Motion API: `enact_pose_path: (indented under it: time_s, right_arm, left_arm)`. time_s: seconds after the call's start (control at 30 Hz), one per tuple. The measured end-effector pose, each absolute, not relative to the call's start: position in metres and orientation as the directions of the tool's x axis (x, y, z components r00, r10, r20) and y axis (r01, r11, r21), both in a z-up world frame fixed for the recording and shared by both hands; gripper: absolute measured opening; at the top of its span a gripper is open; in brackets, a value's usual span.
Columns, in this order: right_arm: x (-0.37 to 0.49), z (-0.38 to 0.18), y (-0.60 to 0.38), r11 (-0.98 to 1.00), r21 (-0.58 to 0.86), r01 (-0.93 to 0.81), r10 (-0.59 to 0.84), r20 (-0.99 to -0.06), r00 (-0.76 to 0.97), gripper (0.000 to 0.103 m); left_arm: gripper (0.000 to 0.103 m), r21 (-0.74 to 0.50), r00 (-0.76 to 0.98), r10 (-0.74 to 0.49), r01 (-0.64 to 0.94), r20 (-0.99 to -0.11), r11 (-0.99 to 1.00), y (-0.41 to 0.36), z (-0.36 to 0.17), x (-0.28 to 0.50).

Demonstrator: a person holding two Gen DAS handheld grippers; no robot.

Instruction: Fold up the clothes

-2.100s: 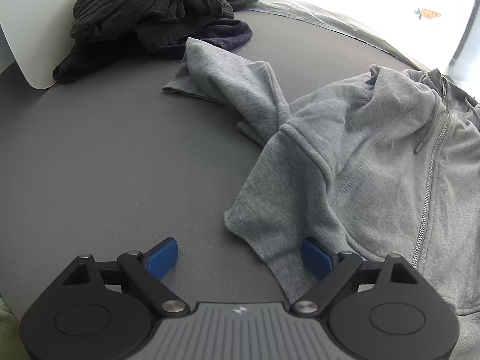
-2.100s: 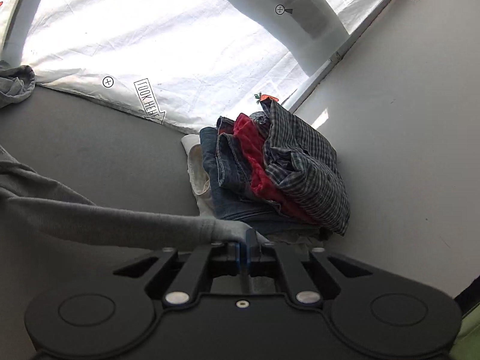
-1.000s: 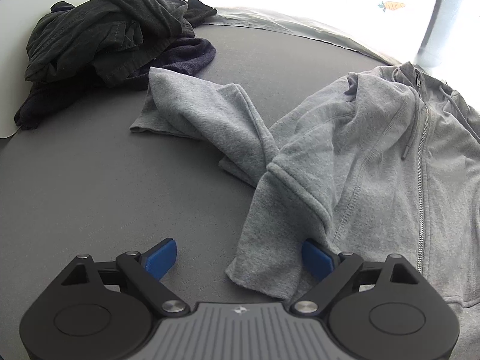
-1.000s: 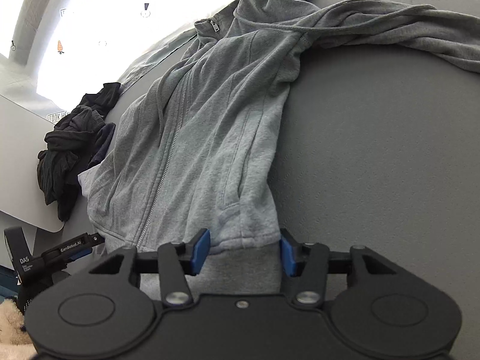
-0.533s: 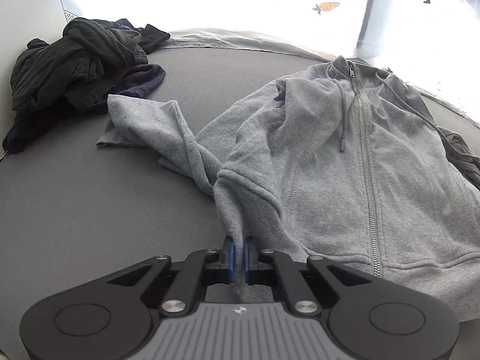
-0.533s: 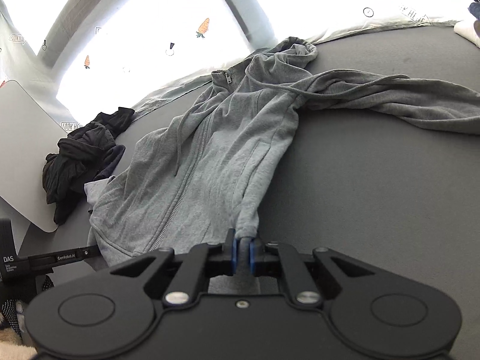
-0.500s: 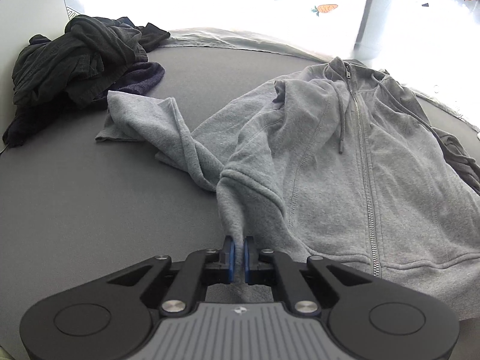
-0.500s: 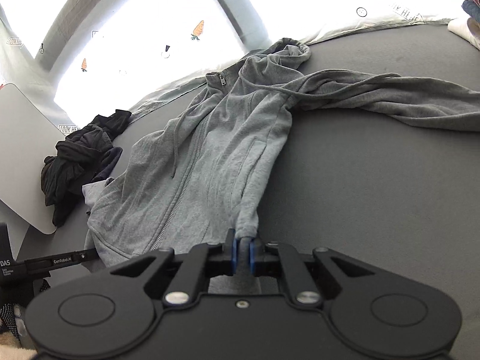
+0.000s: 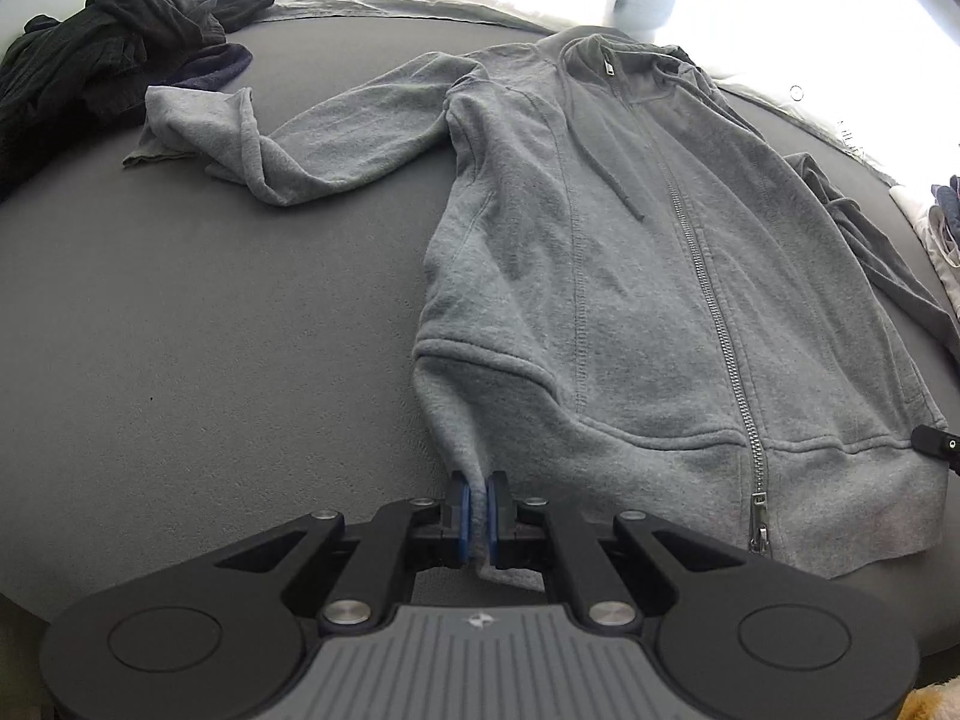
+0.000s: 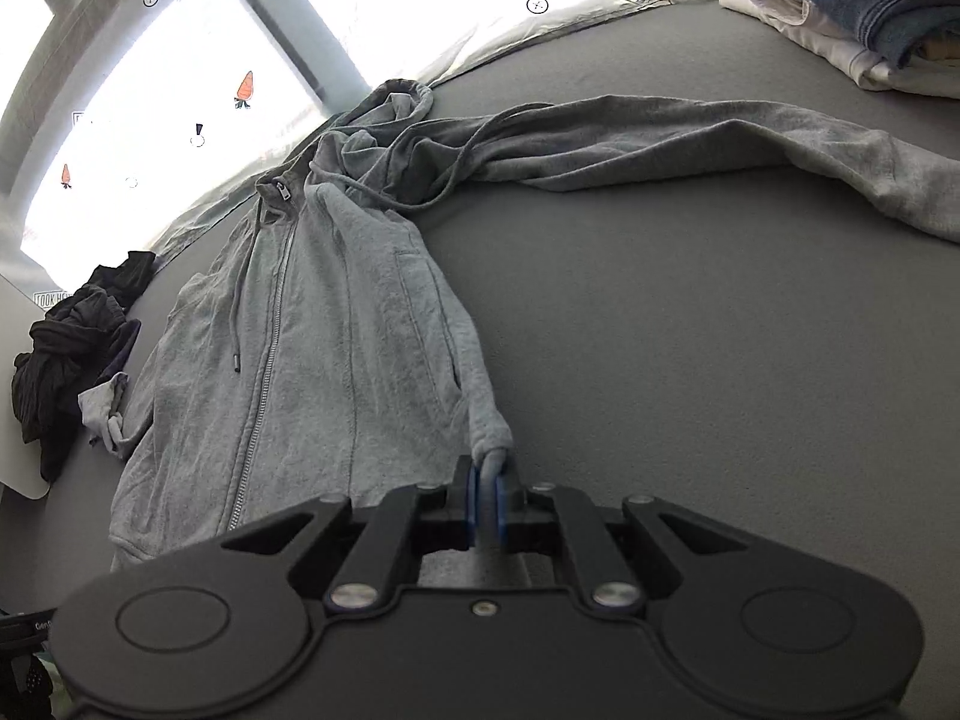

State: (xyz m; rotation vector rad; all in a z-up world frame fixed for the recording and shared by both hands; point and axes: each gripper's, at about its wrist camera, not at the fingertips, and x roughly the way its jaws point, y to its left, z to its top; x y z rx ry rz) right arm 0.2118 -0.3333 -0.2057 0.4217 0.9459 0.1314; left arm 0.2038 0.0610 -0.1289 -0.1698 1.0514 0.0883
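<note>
Left wrist view: my left hand-held gripper (image 9: 478,504) is pinching the grey hoodie (image 9: 630,300) hem corner.
Right wrist view: my right hand-held gripper (image 10: 487,501) is pinching the opposite corner.
Hoodie: lying zipped, face up, on the counter (image 9: 210,312).
Risk: thin pinches are risking slipping; sleeves could be bunching.

Strong daylight pours through the window (image 10: 150,138) behind the grey hoodie (image 9: 630,300), blowing the glass out to near-white in both views. The hoodie and the grey table (image 9: 210,330) in front of it are evenly, softly lit, with faint shadows along the hoodie's folds. Fisheye curvature bends the table edge, and the corners darken. Focus is sharp, with slight softness at the rims.
</note>
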Motion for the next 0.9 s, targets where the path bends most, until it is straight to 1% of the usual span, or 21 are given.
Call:
enact_pose_path:
  time_s: [0.07,0.17,0.23,0.3,0.33,0.37,0.4,0.43,0.47,0.5,0.53,0.6,0.63,0.67,0.7,0.77,0.9]
  right_arm:
    - [0.208,-0.202,-0.336,0.889,0.454,0.061,0.336,-0.737,0.586,0.006]
    - [0.196,-0.190,-0.339,0.840,0.542,0.017,0.415,-0.662,0.624,0.006]
    - [0.194,-0.191,-0.335,0.861,0.508,0.015,0.395,-0.687,0.610,0.006]
    - [0.197,-0.199,-0.325,0.913,0.406,0.020,0.323,-0.755,0.570,0.006]
    - [0.199,-0.203,-0.320,0.930,0.368,0.019,0.295,-0.775,0.559,0.008]
    - [0.202,-0.205,-0.318,0.937,0.350,0.022,0.280,-0.784,0.554,0.014]
    - [0.204,-0.203,-0.316,0.943,0.332,0.029,0.262,-0.791,0.552,0.017]
    - [0.205,-0.201,-0.312,0.953,0.302,0.027,0.236,-0.797,0.556,0.030]
    - [0.207,-0.197,-0.308,0.964,0.265,0.021,0.208,-0.799,0.564,0.048]
    - [0.208,-0.193,-0.303,0.975,0.224,0.010,0.176,-0.794,0.582,0.053]
    - [0.209,-0.188,-0.299,0.984,0.179,-0.003,0.145,-0.784,0.604,0.052]
    - [0.213,-0.181,-0.290,0.991,0.136,-0.021,0.119,-0.769,0.628,0.057]
    - [0.215,-0.177,-0.284,0.993,0.120,-0.019,0.104,-0.760,0.641,0.072]
    - [0.219,-0.173,-0.278,0.994,0.110,-0.009,0.088,-0.746,0.660,0.094]
    - [0.223,-0.170,-0.271,0.994,0.110,-0.009,0.086,-0.729,0.679,0.103]
    - [0.230,-0.166,-0.256,0.994,0.110,-0.024,0.095,-0.702,0.706,0.103]
    - [0.246,-0.166,-0.214,0.995,0.085,-0.056,0.099,-0.698,0.709,0.103]
  left_arm:
    - [0.004,-0.073,0.505,0.023,-0.170,-0.863,0.983,0.064,-0.121,0.196]
    - [0.004,-0.042,0.520,0.059,-0.179,-0.852,0.983,0.067,-0.110,0.188]
    - [0.004,0.001,0.511,0.083,-0.158,-0.855,0.987,0.062,-0.111,0.187]
    - [0.005,-0.002,0.500,0.074,-0.149,-0.863,0.989,0.060,-0.116,0.187]
    - [0.006,-0.001,0.492,0.072,-0.148,-0.867,0.989,0.059,-0.117,0.187]
    - [0.009,0.007,0.490,0.076,-0.141,-0.868,0.990,0.059,-0.117,0.187]
    - [0.011,0.014,0.495,0.077,-0.131,-0.865,0.991,0.059,-0.116,0.187]
    - [0.013,0.016,0.501,0.077,-0.125,-0.862,0.992,0.060,-0.114,0.186]
    - [0.018,0.012,0.509,0.077,-0.129,-0.857,0.992,0.063,-0.111,0.185]
    - [0.028,0.011,0.517,0.082,-0.139,-0.852,0.990,0.067,-0.109,0.184]
    - [0.034,0.011,0.526,0.093,-0.157,-0.846,0.988,0.072,-0.106,0.184]
    - [0.058,0.011,0.544,0.122,-0.202,-0.830,0.979,0.089,-0.100,0.184]
    - [0.062,0.008,0.550,0.132,-0.222,-0.824,0.975,0.097,-0.098,0.185]
    - [0.069,0.003,0.557,0.140,-0.240,-0.819,0.971,0.107,-0.095,0.186]
    - [0.073,0.002,0.561,0.146,-0.250,-0.815,0.968,0.117,-0.093,0.188]
    - [0.077,0.006,0.563,0.155,-0.258,-0.812,0.966,0.134,-0.090,0.194]
    - [0.083,0.029,0.568,0.168,-0.246,-0.805,0.969,0.163,-0.086,0.212]
